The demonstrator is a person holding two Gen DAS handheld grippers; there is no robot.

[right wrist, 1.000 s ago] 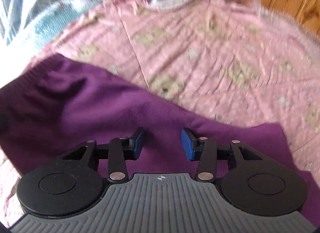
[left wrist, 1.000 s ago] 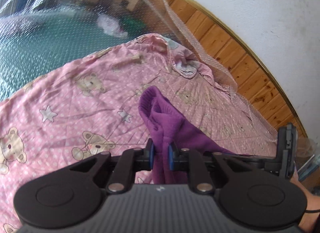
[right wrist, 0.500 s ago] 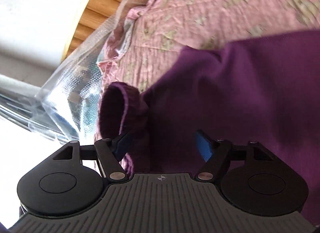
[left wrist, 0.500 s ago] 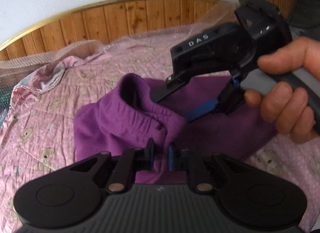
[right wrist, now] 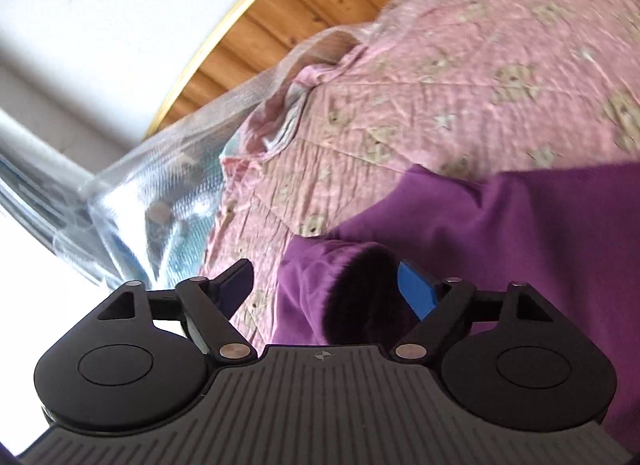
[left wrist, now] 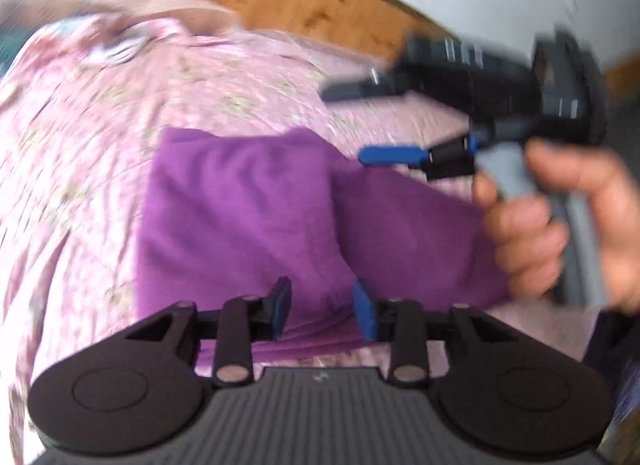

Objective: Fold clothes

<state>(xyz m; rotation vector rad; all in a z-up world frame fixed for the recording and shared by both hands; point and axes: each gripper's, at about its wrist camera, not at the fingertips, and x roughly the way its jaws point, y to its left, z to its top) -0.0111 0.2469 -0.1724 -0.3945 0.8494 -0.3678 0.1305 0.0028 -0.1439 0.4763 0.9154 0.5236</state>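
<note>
Both grippers are letting go: left gripper and right gripper are opening, and the purple garment, no longer pinched, lies folded mid-bedspread. Fold landed.

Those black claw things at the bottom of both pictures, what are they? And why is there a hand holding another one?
They are grippers: hand tools with two fingers that pinch, worked by a person, one in each hand. A camera sits on each, so each picture looks forward along one tool's fingers. One picture comes from the left gripper, and there you see the person's hand holding the right gripper. The other picture comes from the right gripper itself. On the pink quilt with teddy bears lies a purple garment, partly folded. Both grippers' jaws are opening, and nothing is pinched: the cloth lies loose between the blue pads.
</note>
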